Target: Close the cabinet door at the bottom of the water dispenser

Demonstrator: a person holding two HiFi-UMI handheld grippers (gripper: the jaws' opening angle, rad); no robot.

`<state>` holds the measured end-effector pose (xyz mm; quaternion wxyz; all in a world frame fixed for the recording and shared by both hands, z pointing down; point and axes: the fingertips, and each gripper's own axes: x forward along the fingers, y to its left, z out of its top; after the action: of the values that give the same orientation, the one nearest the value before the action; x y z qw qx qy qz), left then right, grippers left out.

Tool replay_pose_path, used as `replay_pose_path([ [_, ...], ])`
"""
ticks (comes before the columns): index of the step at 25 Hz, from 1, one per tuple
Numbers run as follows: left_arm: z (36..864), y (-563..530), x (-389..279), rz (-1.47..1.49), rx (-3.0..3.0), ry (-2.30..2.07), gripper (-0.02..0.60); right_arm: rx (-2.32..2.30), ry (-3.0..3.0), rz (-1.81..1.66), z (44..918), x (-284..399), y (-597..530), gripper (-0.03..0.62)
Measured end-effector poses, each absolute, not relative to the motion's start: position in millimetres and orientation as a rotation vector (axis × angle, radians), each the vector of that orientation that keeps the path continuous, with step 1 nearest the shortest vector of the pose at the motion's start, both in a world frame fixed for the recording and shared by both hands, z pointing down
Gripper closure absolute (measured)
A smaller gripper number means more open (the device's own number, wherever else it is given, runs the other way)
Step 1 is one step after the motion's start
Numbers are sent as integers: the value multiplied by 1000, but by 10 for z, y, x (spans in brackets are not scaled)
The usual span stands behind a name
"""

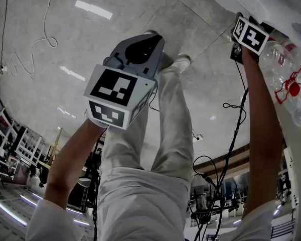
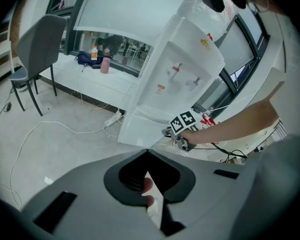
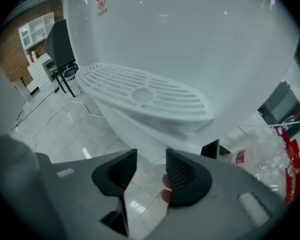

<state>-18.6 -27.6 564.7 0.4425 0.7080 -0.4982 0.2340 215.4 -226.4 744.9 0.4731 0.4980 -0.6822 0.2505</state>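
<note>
right tool (image 3: 151,155) is open and empty right by the cabinet door (image 2: 139,128) at the bottom of the water dispenser (image 2: 182,69), left tool (image 2: 147,152) hangs back closed on nothing, door looks pretty much shut to me, maybe one last nudge left, can't tell for sure

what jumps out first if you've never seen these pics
The tall white water dispenser fills the middle of the left gripper view. In the right gripper view its slatted drip tray looms close, beyond the open, empty right gripper. The left gripper hangs mid-frame in the head view.
</note>
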Motion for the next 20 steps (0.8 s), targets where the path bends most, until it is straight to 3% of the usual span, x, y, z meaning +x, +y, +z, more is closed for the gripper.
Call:
replay_pose_path([
  [4,5663,-263,-160,586,1756,-1229,575,1218,-1680,590,7444,2159,-2378,393],
  [15,5415,-371,-10,577,1787,-1207,575,1184,-1648,645,7254,2256,-2106,390],
  [20,5100,-422,101,572,1810,-1204,574,1077,-1693,654,6962,2181,-1746,492],
])
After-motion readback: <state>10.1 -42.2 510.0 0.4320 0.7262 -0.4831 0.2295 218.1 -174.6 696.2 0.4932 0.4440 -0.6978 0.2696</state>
